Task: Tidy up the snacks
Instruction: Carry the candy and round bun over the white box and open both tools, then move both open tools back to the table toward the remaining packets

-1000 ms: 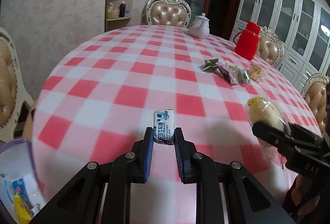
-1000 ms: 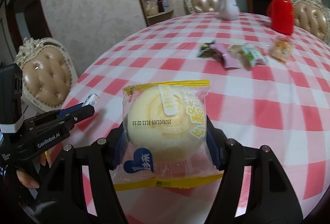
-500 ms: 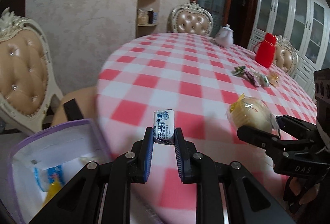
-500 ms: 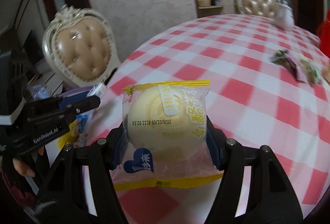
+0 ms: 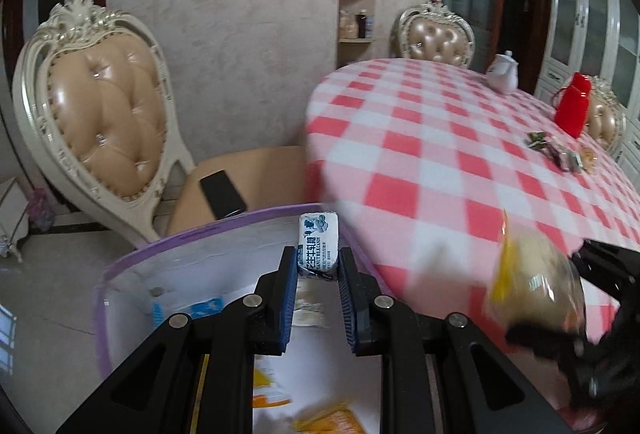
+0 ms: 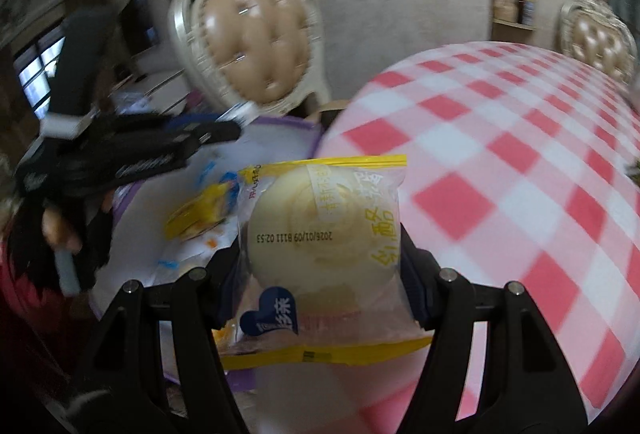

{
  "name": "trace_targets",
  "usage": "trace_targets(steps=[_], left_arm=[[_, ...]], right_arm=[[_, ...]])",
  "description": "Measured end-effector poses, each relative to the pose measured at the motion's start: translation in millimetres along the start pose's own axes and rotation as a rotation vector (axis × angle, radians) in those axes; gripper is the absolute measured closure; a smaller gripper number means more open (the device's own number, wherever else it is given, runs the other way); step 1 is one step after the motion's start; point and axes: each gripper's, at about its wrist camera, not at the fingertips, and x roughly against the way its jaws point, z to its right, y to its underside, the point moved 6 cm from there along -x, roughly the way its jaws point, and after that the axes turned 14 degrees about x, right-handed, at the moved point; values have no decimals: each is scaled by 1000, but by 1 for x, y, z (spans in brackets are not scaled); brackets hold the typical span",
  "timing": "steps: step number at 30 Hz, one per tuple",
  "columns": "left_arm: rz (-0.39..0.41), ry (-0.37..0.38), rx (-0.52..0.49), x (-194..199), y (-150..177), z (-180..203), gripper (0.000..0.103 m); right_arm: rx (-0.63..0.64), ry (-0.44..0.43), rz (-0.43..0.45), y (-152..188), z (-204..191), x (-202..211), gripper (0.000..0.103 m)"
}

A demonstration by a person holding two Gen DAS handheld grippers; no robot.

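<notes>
My left gripper (image 5: 318,266) is shut on a small white-and-blue wrapped candy (image 5: 318,246), held over the open purple-rimmed white bin (image 5: 132,266). In the right wrist view the left gripper (image 6: 236,122) shows blurred at the left, above the bin (image 6: 280,130). My right gripper (image 6: 320,246) is shut on a round bun in a clear, yellow-edged packet (image 6: 324,230), hanging at the table's edge next to the bin. That bun packet (image 5: 532,286) appears blurred at the right of the left wrist view. Several snack packets (image 5: 320,418) lie inside the bin.
The round table with a red-and-white checked cloth (image 5: 460,170) fills the right. On it stand a white teapot (image 5: 503,72) and a red jug (image 5: 572,110), with several loose snacks (image 5: 556,152). A padded chair (image 5: 104,122) stands behind the bin, a black phone (image 5: 222,194) on its seat.
Both grippers have swung left off the table toward the bin, each keeping its snack. The bin now lies under the left gripper, and the chair has come into view.
</notes>
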Motion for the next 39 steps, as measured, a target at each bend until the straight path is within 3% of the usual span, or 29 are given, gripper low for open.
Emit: trace_targets(steps=[7,16,17,20,21,26,32,39], left_arm=[[-17,-69,-6,-5,2,-25,82],[-62,-130,-21,-12,9,-38,80],[-62,-137,-14,-13,9,-39,72],[-49,-157,-4,-11,8,-39,37],[-39,-162,-8,-10,7,-38,32],[-20,-175,-29,-9,5,-28,29],[-57,-88,-21,-14,6,15,27],[-105,234,-56,-29,-10,163,20]], right_arm=[[179,-107,-37,-1,-55,-15,35],[240,-233,-49,-2,-88,-23,31],[233,-240,-47,-2,-88,-23,28],[202,-230,-23,-5,-80,-19,25],[187,-228,-16,-6,-77,-18,25],[134,-198,14,-9,-56,-9,25],[105,-65,29,4,-17,17,25],[-75,194,14,46,92,73,25]])
